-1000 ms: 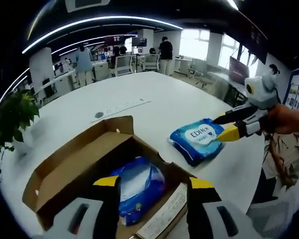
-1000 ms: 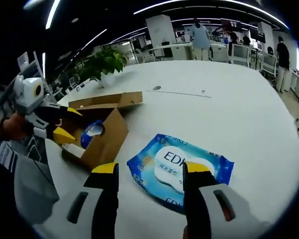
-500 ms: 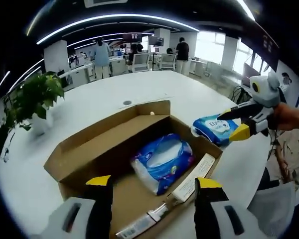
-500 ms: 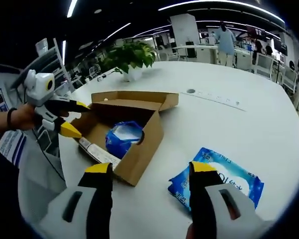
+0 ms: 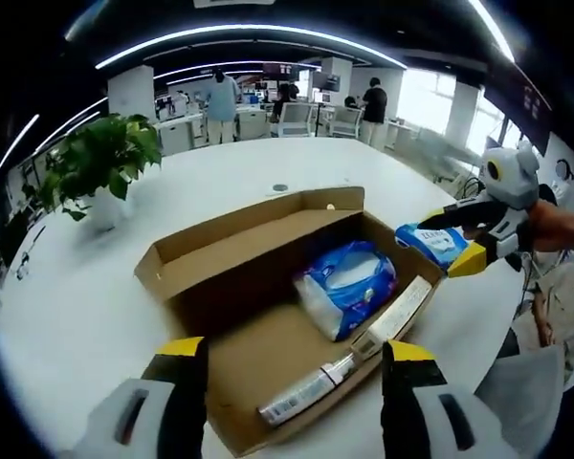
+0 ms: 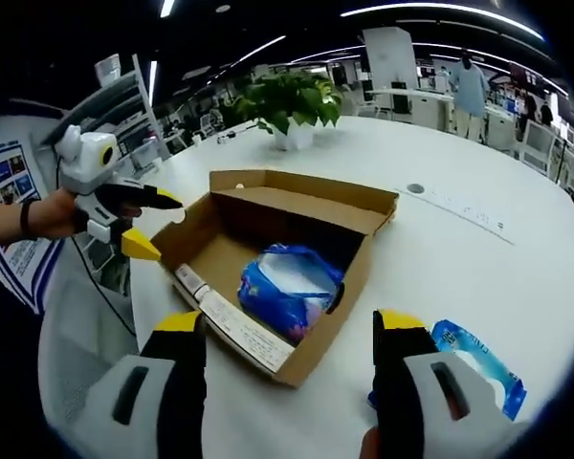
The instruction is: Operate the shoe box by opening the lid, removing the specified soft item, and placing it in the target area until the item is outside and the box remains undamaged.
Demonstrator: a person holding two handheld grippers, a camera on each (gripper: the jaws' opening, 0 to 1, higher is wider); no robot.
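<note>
An open cardboard shoe box point(image 5: 239, 244) sits on the white table with its lid folded back. Inside lie a soft blue pack point(image 5: 349, 287) and a long flat white strip point(image 5: 364, 349). My left gripper point(image 5: 297, 351) is open at the box's near edge, holding nothing. A blue wipes pack point(image 5: 438, 239) lies on the table right of the box, by my right gripper point(image 5: 440, 246). In the right gripper view, the box point(image 6: 335, 325) holds the blue pack point(image 6: 287, 282). My right gripper point(image 6: 292, 320) is open over its near corner, the wipes pack point(image 6: 478, 368) is at its right, and the left gripper point(image 6: 169, 229) is beyond the box.
A potted plant point(image 5: 100, 163) point(image 6: 292, 100) stands on the table beyond the box. A round grommet point(image 5: 280, 188) sits in the tabletop. A person's hands point(image 5: 564, 229) point(image 6: 38, 215) hold the grippers. People and desks fill the far room.
Both cameras have swung toward the box, which now sits central in each view. The right gripper has come off the wipes pack, which stays on the table. Both grippers stay open.
</note>
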